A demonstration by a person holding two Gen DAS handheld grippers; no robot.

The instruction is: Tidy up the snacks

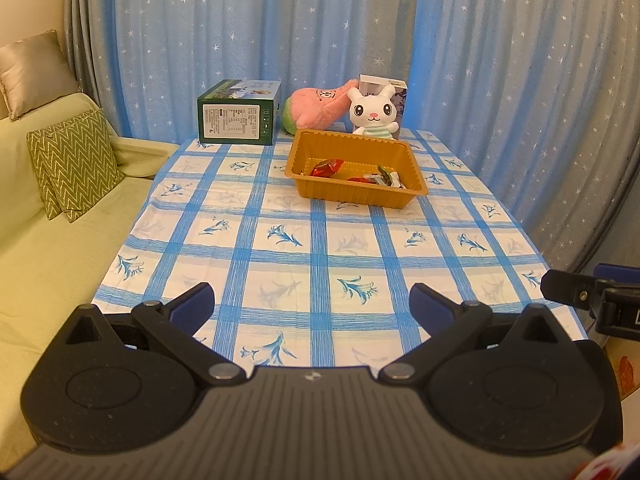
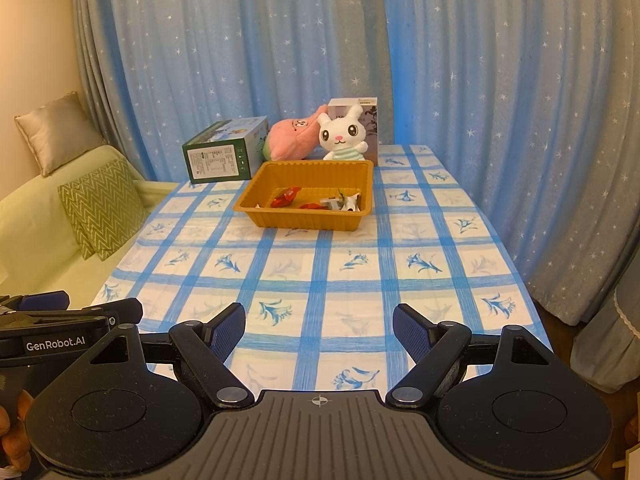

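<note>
Nearest the lens, the left claw [image 1: 312, 304] stands with its jaws wide apart and nothing between them, over the near end of the counter [image 1: 280, 264]. Its blue pads [image 1: 192, 306] face each other across bare cloth. The right claw [image 2: 318, 326] is in the same condition: jaws spread, empty, over the near edge. Each claw shows at the edge of the other's view, side by side and apart.

Counter covering: white cloth with blue checks and flower prints. Toward the far end sits an orange tray [image 1: 352, 196], upright. Inside it lie wrapped snacks [image 1: 326, 167]: one red wrapper at the left, and further red, green and white wrappers bunched at the right. No snack is seen on the cloth outside the tray.

Behind the tray, along the far edge: a green box [image 1: 236, 118] at the left, a pink plush toy [image 1: 316, 106], a white rabbit toy [image 1: 374, 114], and a white carton [image 1: 384, 84] behind the rabbit. Blue star-patterned curtains [image 1: 280, 20] hang behind. At the left, a sofa [image 1: 52, 264] with cushions.
</note>
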